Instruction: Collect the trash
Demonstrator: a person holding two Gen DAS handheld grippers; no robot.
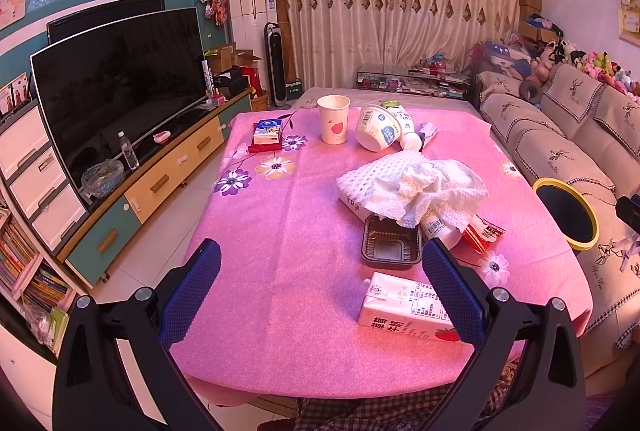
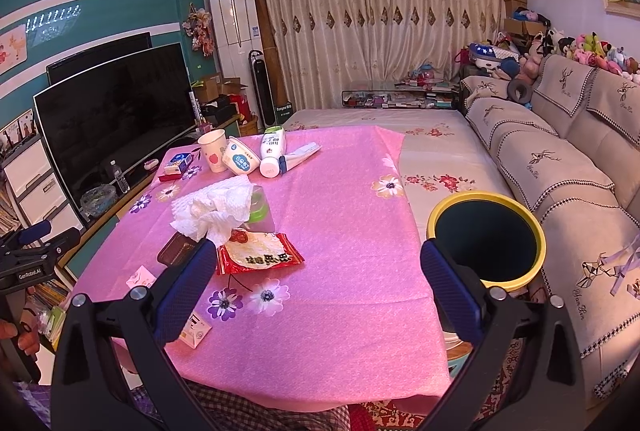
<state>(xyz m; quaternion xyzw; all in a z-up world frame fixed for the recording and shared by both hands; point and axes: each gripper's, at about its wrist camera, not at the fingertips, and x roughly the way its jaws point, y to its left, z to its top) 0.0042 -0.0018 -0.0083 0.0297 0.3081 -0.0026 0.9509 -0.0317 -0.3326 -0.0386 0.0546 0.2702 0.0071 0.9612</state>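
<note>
Both tools are spread wide and empty: the left tool (image 1: 320,271) over the desk's (image 1: 280,231) near edge, the right tool (image 2: 316,271) likewise. On the pink desk lie one paper cup (image 1: 333,119) at 12 o'clock, one yogurt tub (image 1: 376,129) and one white bottle (image 1: 404,129) beside it, one crumpled tissue heap (image 1: 420,191) mid-desk, one black tray (image 1: 391,243), one red wrapper (image 2: 258,249), one milk carton (image 1: 404,307) at 5 o'clock. One yellow-rimmed bin (image 2: 486,235) stands at 3 o'clock.
</note>
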